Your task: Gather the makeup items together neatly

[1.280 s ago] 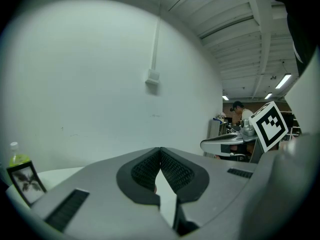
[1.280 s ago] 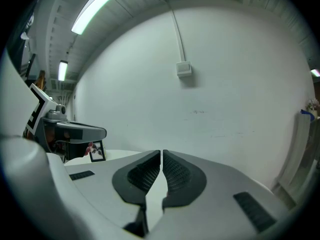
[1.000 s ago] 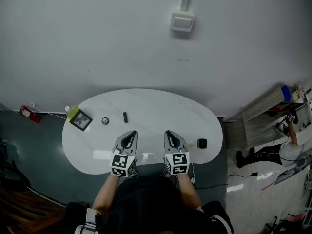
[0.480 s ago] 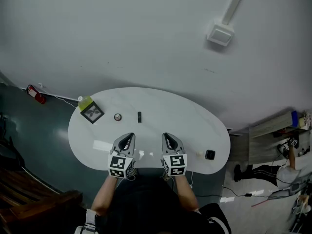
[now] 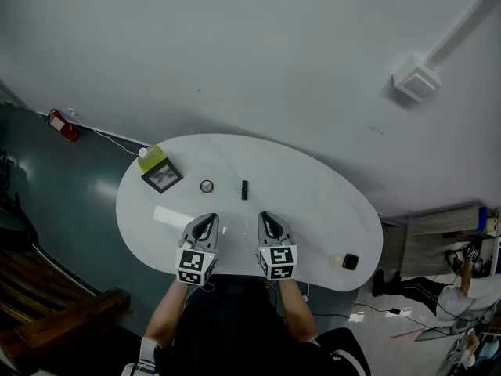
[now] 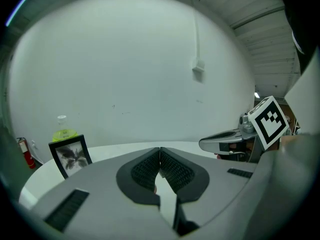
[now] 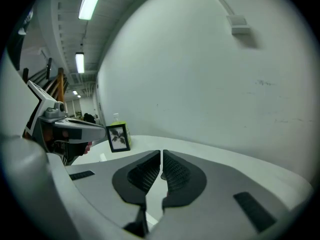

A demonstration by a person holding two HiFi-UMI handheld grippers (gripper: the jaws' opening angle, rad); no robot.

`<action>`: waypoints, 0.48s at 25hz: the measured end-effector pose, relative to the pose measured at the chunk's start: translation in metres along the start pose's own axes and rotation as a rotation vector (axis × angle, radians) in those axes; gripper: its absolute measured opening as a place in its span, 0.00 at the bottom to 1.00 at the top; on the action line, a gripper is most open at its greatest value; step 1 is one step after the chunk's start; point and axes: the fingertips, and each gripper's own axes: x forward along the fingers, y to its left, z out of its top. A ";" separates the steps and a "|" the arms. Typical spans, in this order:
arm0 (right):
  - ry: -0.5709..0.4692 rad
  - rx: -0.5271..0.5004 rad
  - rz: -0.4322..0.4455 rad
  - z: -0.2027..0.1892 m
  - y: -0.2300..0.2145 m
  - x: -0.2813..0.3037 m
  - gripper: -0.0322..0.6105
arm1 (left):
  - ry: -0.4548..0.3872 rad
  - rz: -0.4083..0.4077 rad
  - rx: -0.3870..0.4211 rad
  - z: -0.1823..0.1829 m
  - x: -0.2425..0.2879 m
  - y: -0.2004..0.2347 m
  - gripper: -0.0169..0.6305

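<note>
**Bench** (image 5: 301, 202): white, oval.

**Left claw** (image 5: 207, 220): jaws pressed together, nothing between them. It sits at the near edge.

**Right claw** (image 5: 266, 217): likewise closed and empty, just beside the left.

**Makeup:**
- Compact (image 5: 207, 186) and tube (image 5: 245, 189): near each other at mid-bench, just beyond the claws.
- Black case (image 5: 350, 262): well apart from them, at the right end near the rim.

**Other things:** frame (image 5: 162, 178) and bottle (image 5: 151, 156), at the far left.

**Step in hand, as judged:** the first reach, not yet begun.

**Handling:**
- Part the jaws before going down.
- Send the right claw for the case, the outlier.
- Grip it low across its edges, since flat items slip.
- Set it beside the tube, squared up and clear of the frame.
</note>
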 end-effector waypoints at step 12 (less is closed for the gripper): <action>0.131 0.047 -0.005 -0.041 -0.001 0.088 0.11 | 0.115 0.003 -0.057 -0.049 0.030 0.057 0.06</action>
